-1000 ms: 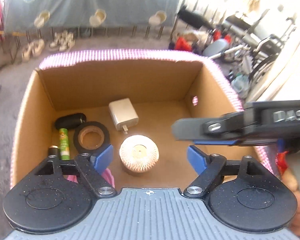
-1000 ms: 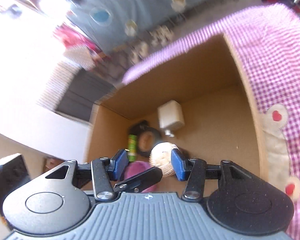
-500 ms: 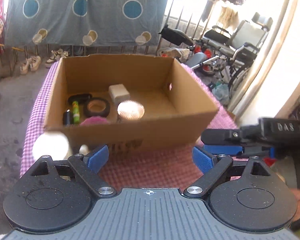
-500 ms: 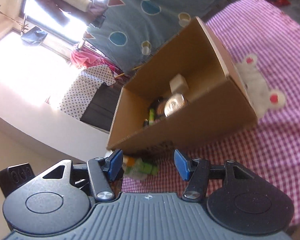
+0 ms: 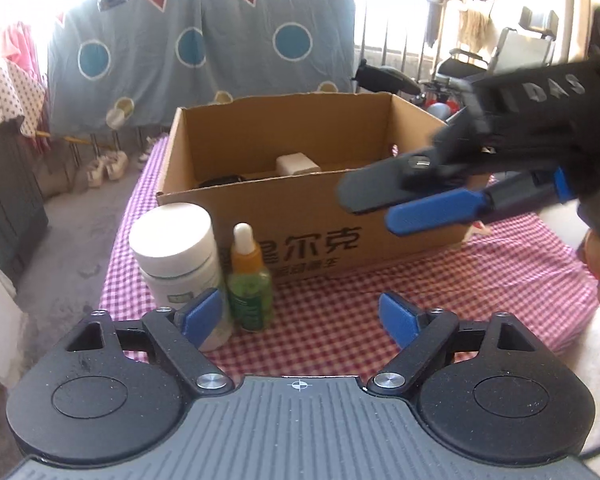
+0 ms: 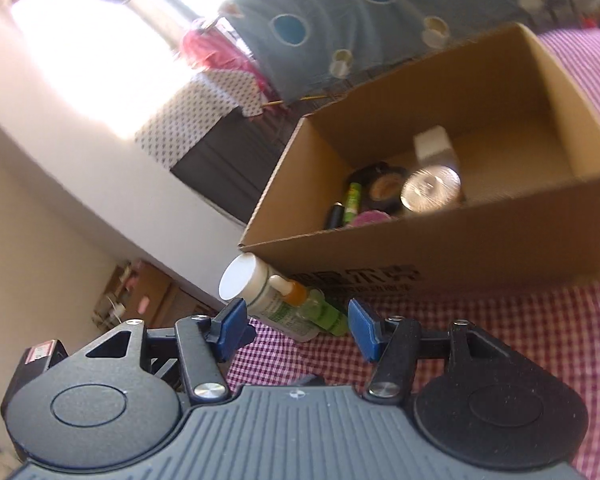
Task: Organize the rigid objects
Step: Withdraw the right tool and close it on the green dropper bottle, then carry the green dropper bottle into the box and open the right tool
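Home balcony: hung bedsheet, shoes.

My left gripper fills the bottom of its frame: ribbed grey body, white crosshair mark at centre, two black round-ended linkage plates with silver screws, blue pads. My right gripper looks the same. At upper right of the left view, its black casing reads "DAS" in silver, with bare skin at the frame edge.
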Demonstrator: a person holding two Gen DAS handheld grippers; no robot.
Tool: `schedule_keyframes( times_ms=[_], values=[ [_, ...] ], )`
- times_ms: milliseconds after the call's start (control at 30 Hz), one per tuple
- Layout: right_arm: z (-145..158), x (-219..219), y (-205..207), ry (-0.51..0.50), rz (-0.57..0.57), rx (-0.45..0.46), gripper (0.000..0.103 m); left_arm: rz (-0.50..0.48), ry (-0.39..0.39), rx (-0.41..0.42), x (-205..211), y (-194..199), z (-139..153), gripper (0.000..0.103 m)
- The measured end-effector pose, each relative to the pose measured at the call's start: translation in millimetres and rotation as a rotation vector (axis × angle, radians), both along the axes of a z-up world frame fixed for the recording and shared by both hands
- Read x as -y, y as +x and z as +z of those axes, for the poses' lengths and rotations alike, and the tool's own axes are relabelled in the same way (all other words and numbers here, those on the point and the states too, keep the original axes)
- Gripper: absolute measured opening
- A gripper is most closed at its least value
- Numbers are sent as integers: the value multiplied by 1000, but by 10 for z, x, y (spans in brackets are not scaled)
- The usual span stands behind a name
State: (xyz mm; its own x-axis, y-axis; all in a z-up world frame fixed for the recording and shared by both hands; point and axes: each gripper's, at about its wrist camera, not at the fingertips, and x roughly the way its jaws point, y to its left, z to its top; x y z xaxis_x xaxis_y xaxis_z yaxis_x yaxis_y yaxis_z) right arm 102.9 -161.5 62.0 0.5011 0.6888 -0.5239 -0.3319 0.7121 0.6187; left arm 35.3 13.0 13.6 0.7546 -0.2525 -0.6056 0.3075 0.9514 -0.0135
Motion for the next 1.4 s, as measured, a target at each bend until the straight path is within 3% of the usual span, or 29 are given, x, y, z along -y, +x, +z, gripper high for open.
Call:
schedule_keyframes(
  times_ms=[400, 733, 1000, 1400],
  values=[
    [21, -768, 100, -313, 146, 194, 32, 11, -57, 30, -189, 60, -151, 67],
    [33, -910, 150, -374, 188, 248, 27, 5, -79, 21, -239, 51, -204, 62],
    [-2, -882, 169, -364, 178, 261, 10, -1, -75, 25, -224, 44, -201, 62],
    [34, -514, 33, -318, 120, 218, 10, -41, -17, 21, 16, 98, -276, 59]
  ],
)
